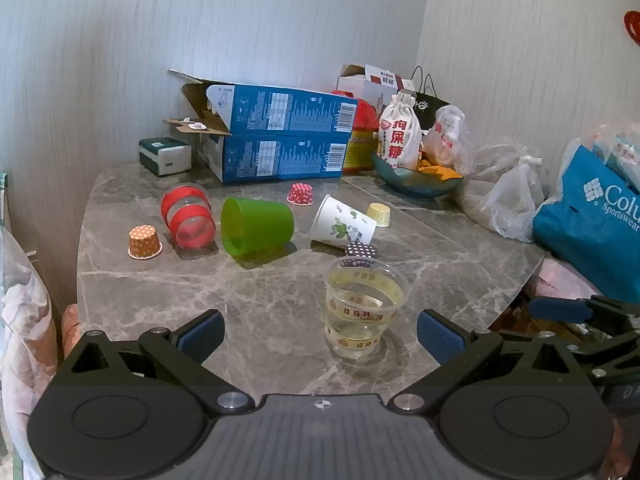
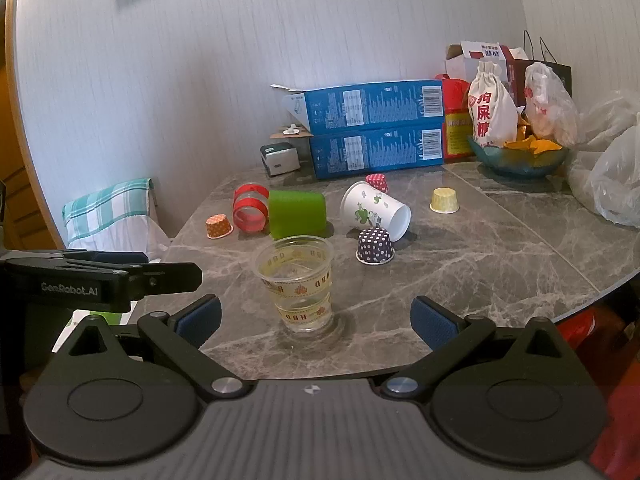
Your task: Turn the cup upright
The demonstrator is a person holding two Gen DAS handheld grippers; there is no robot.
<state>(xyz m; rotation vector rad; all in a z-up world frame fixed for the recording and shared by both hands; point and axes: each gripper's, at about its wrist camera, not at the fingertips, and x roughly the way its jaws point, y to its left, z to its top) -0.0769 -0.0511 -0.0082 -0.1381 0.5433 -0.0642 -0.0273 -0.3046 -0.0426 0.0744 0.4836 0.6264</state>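
A clear plastic cup with yellow bands point(image 1: 362, 306) stands upright on the marble table point(image 1: 260, 300); it also shows in the right wrist view point(image 2: 298, 284). Behind it a green cup point(image 1: 256, 226) point(image 2: 297, 213), a red-banded clear cup point(image 1: 188, 216) point(image 2: 250, 208) and a white paper cup with green print point(image 1: 344, 222) point(image 2: 374, 210) lie on their sides. My left gripper point(image 1: 320, 336) is open and empty, just short of the clear cup. My right gripper point(image 2: 316, 318) is open and empty, with the clear cup just ahead of its fingers.
Small upside-down paper cups stand around: orange point(image 1: 145, 242), red dotted point(image 1: 300, 194), yellow point(image 1: 379, 214), dark dotted point(image 2: 375, 245). Blue boxes point(image 1: 280, 136), a bowl with a white pouch point(image 1: 416, 180), plastic bags point(image 1: 508, 200) and a blue bag point(image 1: 592, 216) crowd the back and right.
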